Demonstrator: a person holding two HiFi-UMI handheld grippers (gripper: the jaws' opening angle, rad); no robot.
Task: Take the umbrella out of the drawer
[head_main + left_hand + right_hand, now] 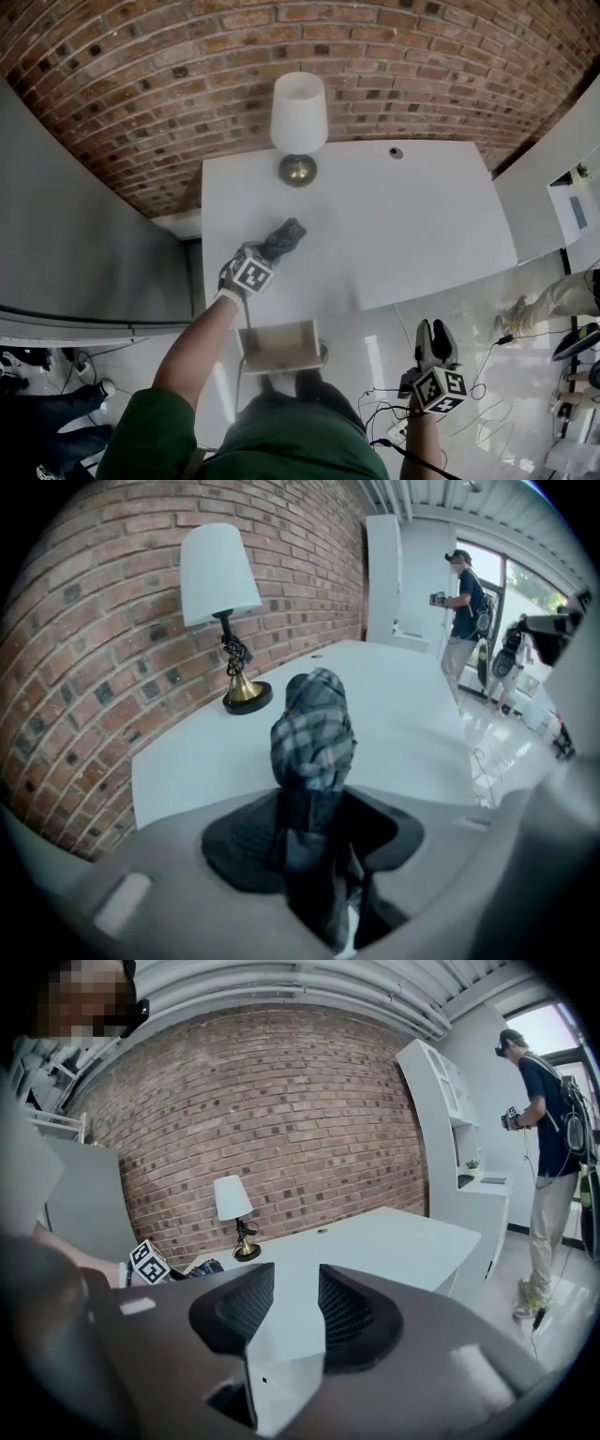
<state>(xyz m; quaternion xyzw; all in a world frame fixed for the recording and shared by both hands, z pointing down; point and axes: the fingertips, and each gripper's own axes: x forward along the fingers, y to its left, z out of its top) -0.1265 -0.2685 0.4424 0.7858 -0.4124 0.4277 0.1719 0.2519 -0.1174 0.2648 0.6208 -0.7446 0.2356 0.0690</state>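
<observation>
Left arm (pixel 192 342) reaches forward and up-frame, forearm bare, green sleeve at the shoulder. Left gripper (pixel 272 251) tilts down over the front-left part of the desk (pixel 422 216), just inside its front edge. Its jaws are clamped on the folded plaid umbrella (pixel 314 733), which sticks out past the tips. Right gripper (pixel 434 330) sits off the desk's front edge, toward the right side, pointing forward, jaws apart, nothing between them. Only the right wrist shows.

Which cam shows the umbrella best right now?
Left gripper view: the folded grey plaid fabric umbrella fills the centre, pattern clear. Head view shows it small over the white desk; right gripper view catches only a dark sliver.
</observation>
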